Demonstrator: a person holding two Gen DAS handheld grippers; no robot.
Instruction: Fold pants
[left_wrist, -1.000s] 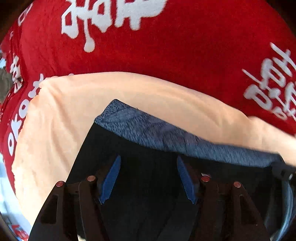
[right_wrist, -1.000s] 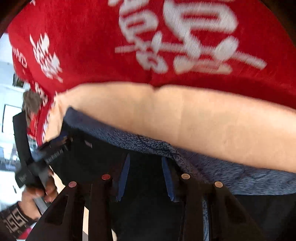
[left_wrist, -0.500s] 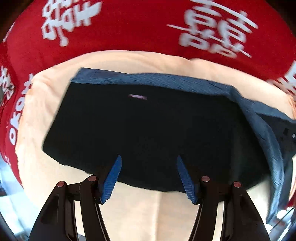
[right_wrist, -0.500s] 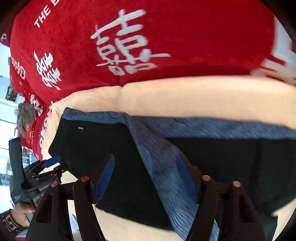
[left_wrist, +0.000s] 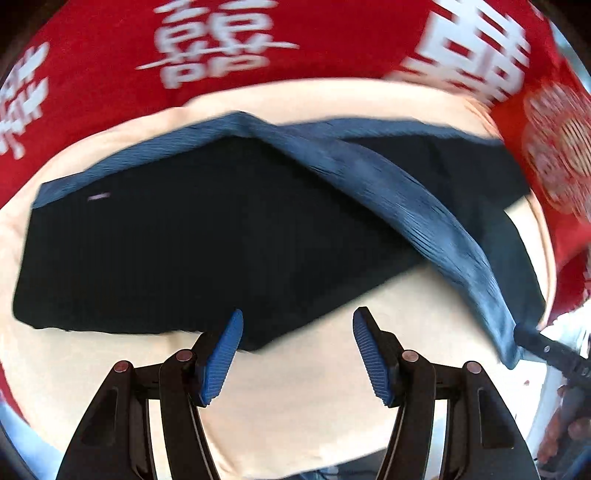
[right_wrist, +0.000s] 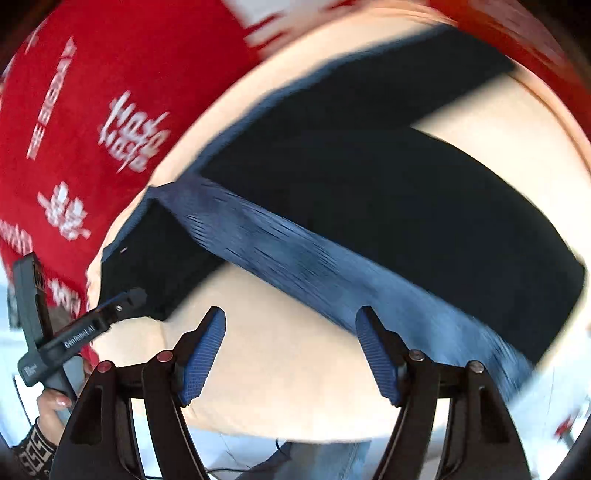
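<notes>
Pants (left_wrist: 207, 240), black with a blue-grey waistband (left_wrist: 417, 206), lie partly folded on a cream cloth (left_wrist: 303, 398) over a red printed cover (left_wrist: 103, 85). Left gripper (left_wrist: 297, 350): jaws apart, empty, the pants' near edge just ahead of the tips. Right gripper (right_wrist: 290, 350): jaws apart, waistband just beyond the right fingertip; contact unclear through blur. Both grippers point forward over the cloth.

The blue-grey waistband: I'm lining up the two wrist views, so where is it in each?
Left wrist: the blue-grey waistband runs from upper centre down to the right edge.
Right wrist: it crosses diagonally from left of centre to the lower right.
Shared landmark: the red cloth with white characters behind the cream surface.
</notes>
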